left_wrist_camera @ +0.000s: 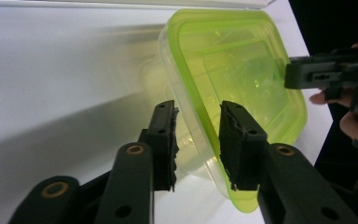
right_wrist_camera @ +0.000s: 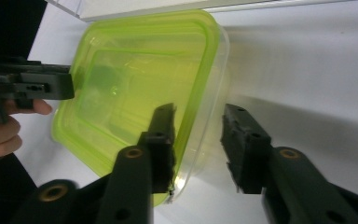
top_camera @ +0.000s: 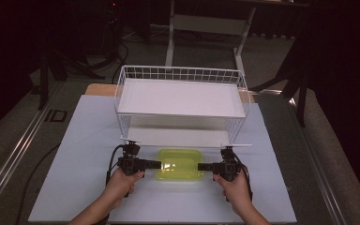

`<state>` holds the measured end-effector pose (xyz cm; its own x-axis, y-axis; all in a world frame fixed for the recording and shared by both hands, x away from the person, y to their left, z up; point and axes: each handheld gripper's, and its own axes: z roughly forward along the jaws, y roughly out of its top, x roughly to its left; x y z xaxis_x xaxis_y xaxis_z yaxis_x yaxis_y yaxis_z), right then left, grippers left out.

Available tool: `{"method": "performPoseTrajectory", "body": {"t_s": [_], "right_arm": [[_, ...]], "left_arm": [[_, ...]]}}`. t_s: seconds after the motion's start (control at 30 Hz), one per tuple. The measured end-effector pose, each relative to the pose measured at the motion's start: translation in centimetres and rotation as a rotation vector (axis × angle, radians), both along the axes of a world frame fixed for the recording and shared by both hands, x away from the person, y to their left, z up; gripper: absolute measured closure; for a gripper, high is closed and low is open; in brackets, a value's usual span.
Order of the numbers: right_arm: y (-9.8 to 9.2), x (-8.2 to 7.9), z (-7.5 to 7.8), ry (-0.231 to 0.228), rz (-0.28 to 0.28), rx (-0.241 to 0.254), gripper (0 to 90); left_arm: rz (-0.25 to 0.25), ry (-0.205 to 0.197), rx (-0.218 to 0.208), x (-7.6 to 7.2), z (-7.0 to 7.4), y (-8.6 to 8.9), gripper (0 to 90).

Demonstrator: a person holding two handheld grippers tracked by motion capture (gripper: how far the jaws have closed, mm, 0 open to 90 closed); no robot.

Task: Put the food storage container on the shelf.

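No brand or label can be read on the translucent lime-green lidded plastic container (top_camera: 179,165), which lies low in the centre of the high view on the white table sheet (top_camera: 75,140), just in front of the white wire shelf rack (top_camera: 180,103). Both forearms enter from the bottom edge. The left gripper (top_camera: 157,164) and right gripper (top_camera: 201,166) point inward, level, each clamped on an opposite end of the container's rim.
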<state>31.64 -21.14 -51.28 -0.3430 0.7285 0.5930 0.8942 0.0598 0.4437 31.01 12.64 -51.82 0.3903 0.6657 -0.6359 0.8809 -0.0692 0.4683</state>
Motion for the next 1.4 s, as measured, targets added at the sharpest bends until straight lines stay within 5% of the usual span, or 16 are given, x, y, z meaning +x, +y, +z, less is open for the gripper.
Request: {"method": "performPoseTrajectory", "body": {"t_s": [0.53, 0.87, 1.1, 1.23, 1.4], "right_arm": [[0.7, -1.9, 0.8, -0.059, -0.020, -0.038, 77.7], [1.5, -2.2, 2.5, -0.165, -0.023, -0.059, 79.9], [1.8, -1.4, 3.8, -0.271, -0.038, -0.107, 79.8], [2.0, -0.4, 3.9, -0.292, -0.058, -0.114, 79.8], [2.1, 1.0, 3.8, -0.299, -0.080, -0.109, 79.8]], "left_arm": [[0.002, 0.017, 0.018, -1.0, 0.7, -0.5, 77.7], [0.040, -0.105, 0.054, -1.4, 3.0, -0.4, 81.3], [0.065, -0.149, 0.039, -0.4, 3.1, -0.5, 81.1], [0.073, -0.193, 0.012, 0.6, 3.0, -0.3, 81.2], [0.093, -0.224, 0.031, 1.9, 3.1, -0.5, 81.2]]}}
